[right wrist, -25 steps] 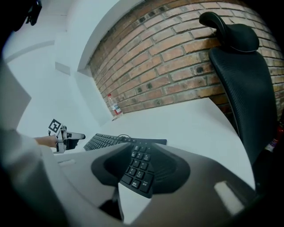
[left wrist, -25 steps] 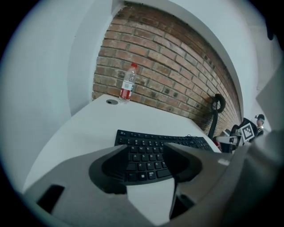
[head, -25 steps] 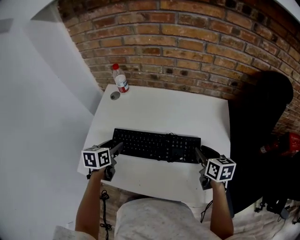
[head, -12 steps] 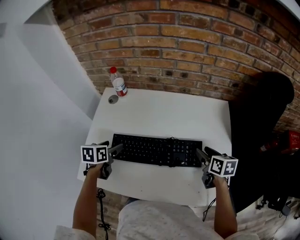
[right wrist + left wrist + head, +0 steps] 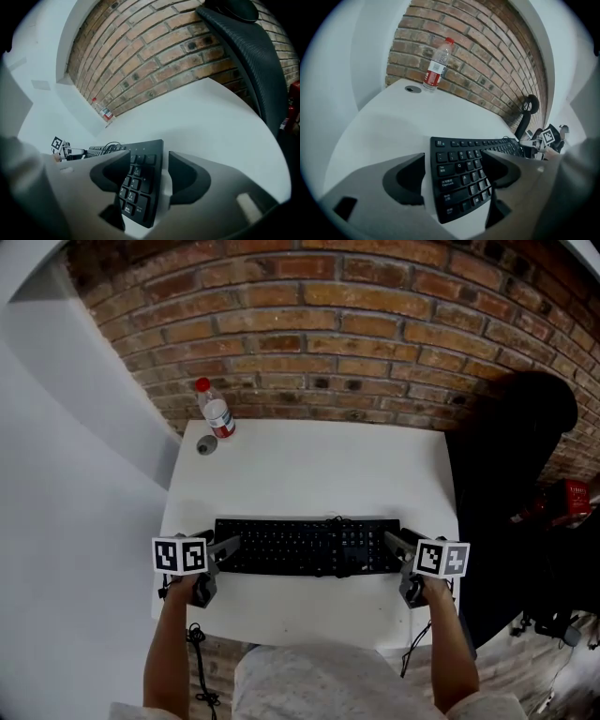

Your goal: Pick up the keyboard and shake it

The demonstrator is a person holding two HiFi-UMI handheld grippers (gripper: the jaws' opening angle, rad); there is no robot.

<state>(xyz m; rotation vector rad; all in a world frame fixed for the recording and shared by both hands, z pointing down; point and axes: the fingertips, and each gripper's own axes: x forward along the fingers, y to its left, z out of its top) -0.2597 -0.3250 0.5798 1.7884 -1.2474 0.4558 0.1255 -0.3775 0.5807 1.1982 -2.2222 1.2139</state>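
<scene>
The right gripper's [image 5: 149, 161] jaws have just been opening and stand apart, the number-pad end of the black keyboard [image 5: 138, 187] between them on the white surface [image 5: 211, 122]. A bottle [image 5: 103, 111] stands against the brick wall [image 5: 140, 61].

Soft even light, strong fisheye bending, dark vignetted corners, blurred near foreground

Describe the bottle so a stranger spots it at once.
Find the red brick wall; a white rectangular table stands before it. At its far left corner stands a clear plastic bottle, red-capped, the only upright thing, beside a flat grey disc.
</scene>
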